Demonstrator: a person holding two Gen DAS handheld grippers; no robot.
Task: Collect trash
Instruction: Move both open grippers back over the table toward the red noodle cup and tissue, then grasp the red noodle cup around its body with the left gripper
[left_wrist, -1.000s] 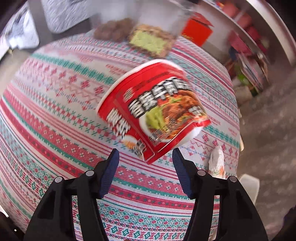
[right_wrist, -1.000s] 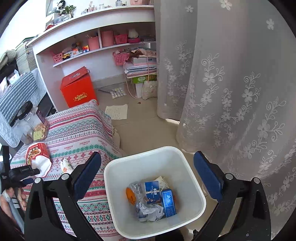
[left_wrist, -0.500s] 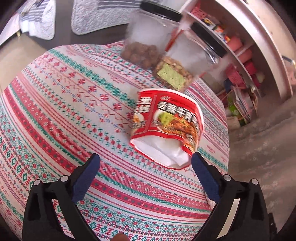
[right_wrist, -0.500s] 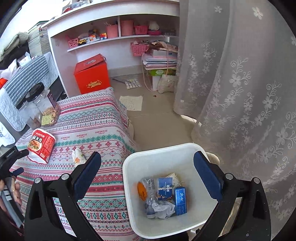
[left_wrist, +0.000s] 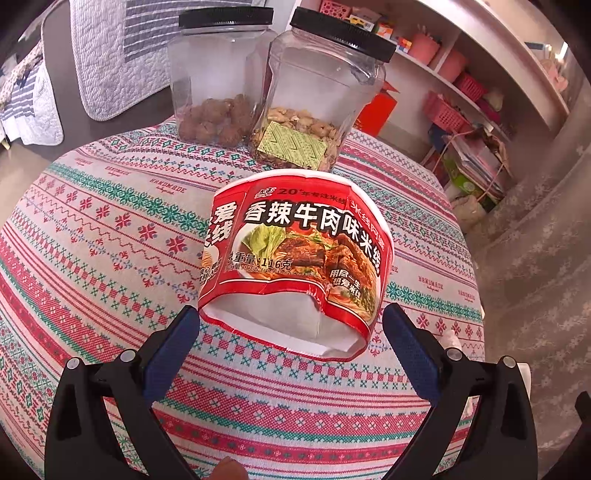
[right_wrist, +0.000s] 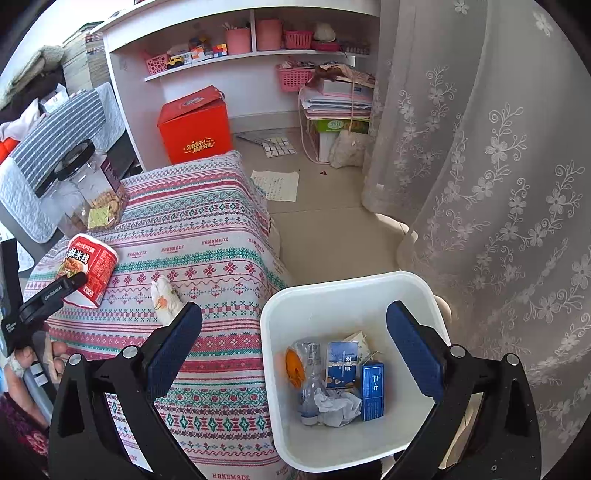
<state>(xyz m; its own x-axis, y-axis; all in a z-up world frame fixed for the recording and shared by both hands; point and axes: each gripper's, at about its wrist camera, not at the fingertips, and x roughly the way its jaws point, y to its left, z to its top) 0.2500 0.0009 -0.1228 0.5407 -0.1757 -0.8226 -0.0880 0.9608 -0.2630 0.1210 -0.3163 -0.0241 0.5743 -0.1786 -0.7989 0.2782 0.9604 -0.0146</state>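
My left gripper (left_wrist: 290, 332) gapes wide around the cup (left_wrist: 295, 254), lying upended on the table (left_wrist: 110, 258) and untouched, ready to clamp, while my right gripper (right_wrist: 293, 339), likewise spread and empty, hovers over the bin (right_wrist: 369, 291), perhaps marking the drop.

Red noodle cup (left_wrist: 295, 254): crushed, on its side on the surface. Crumpled wrapper (right_wrist: 165, 297): right of it. White bin (right_wrist: 351, 291): holds trash.
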